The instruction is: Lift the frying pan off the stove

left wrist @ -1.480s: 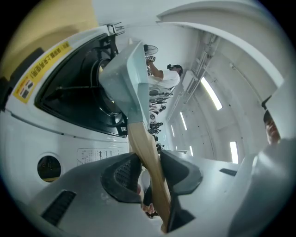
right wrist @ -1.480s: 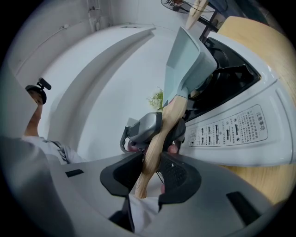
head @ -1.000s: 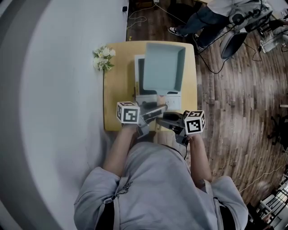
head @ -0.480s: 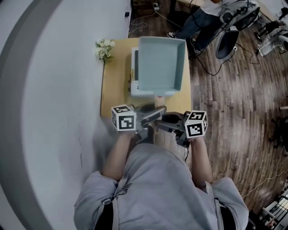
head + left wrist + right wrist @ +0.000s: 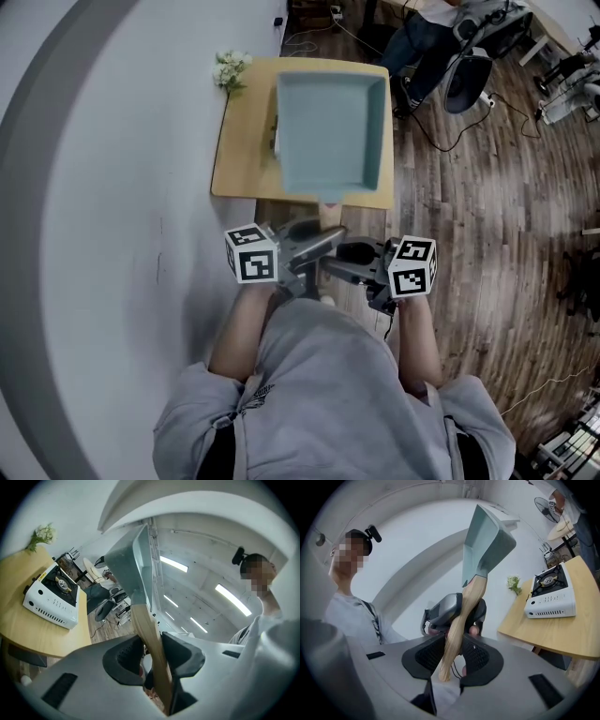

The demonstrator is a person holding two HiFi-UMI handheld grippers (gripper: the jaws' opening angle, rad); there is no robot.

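A square pale-green frying pan (image 5: 328, 131) with a wooden handle (image 5: 330, 200) hangs in the air above the wooden table (image 5: 242, 159). It hides nearly all of the white portable stove (image 5: 276, 141) in the head view. Both grippers hold the handle from opposite sides in front of the person's lap. The left gripper (image 5: 314, 246) is shut on it, with the handle (image 5: 152, 648) pinched between its pads. The right gripper (image 5: 344, 259) is shut on the handle's end (image 5: 457, 625). The pan (image 5: 485, 536) tilts upward, clear of the stove (image 5: 548, 597), whose burner is bare.
A small bunch of white flowers (image 5: 231, 67) lies at the table's far left corner. A curved white wall runs along the left. A seated person, an office chair (image 5: 466, 80) and cables are on the wooden floor at the back right.
The pan has risen off the stove and come toward the person. Both grippers moved back from the table's near edge, still closed on the handle.
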